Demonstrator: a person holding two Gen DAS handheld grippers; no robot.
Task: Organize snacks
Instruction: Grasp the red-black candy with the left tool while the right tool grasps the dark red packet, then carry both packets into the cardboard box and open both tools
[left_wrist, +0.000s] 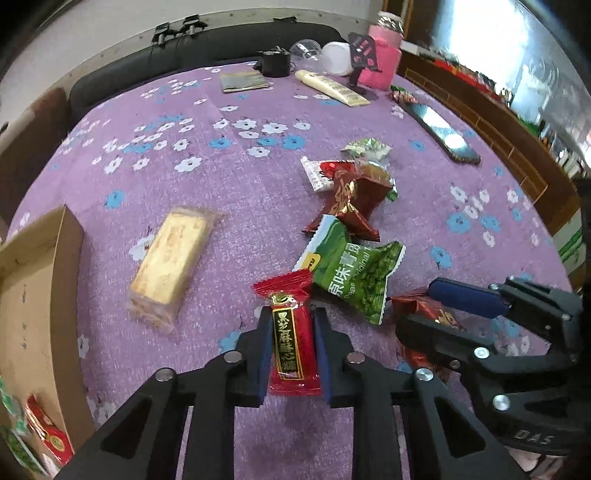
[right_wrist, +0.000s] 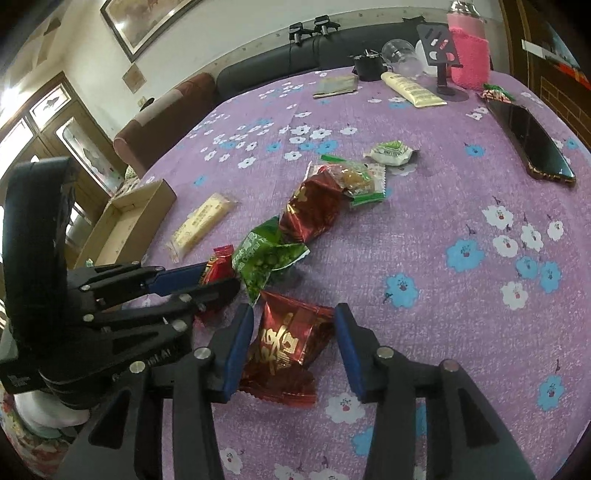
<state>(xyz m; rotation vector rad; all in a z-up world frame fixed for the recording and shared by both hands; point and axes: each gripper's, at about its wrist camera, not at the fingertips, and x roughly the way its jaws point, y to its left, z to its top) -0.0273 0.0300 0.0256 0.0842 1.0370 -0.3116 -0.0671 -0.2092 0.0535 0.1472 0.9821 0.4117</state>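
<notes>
Snacks lie in a loose row on the purple flowered tablecloth (left_wrist: 221, 177). The left gripper (left_wrist: 290, 350) is clamped on a red candy bar (left_wrist: 291, 343) with gold letters, its blue pads pressing both long sides of the wrapper. The bar is at the near end of the row, just beside a green pea packet (left_wrist: 354, 273). The right gripper (right_wrist: 293, 343) has its jaws apart on either side of a dark red packet (right_wrist: 288, 347) that lies flat on the cloth; the pads do not press on it.

Beyond the pea packet there is another dark red packet (left_wrist: 351, 199), then a clear wrapper with a brown sweet (right_wrist: 356, 181) and a small white and green packet (right_wrist: 391, 153). A yellow wafer pack (left_wrist: 170, 266) lies apart from the row, between it and a cardboard box (left_wrist: 40, 295).

The box is open at the top. In the left wrist view its near corner holds a red wrapped snack (left_wrist: 48, 432) and something green and white (left_wrist: 11, 413) beside it; the rest of the floor is bare. The right wrist view shows the box (right_wrist: 129, 218) only from outside and far, so its contents are hidden there.

The right wrist view alone shows a framed picture (right_wrist: 147, 26) on the wall and wooden cabinet doors (right_wrist: 62, 122). Both views show the far edge of the table with a pink bottle (left_wrist: 382, 62), a cream tube (left_wrist: 332, 88), a clear cup (right_wrist: 400, 55) and a dark phone (right_wrist: 532, 144).
</notes>
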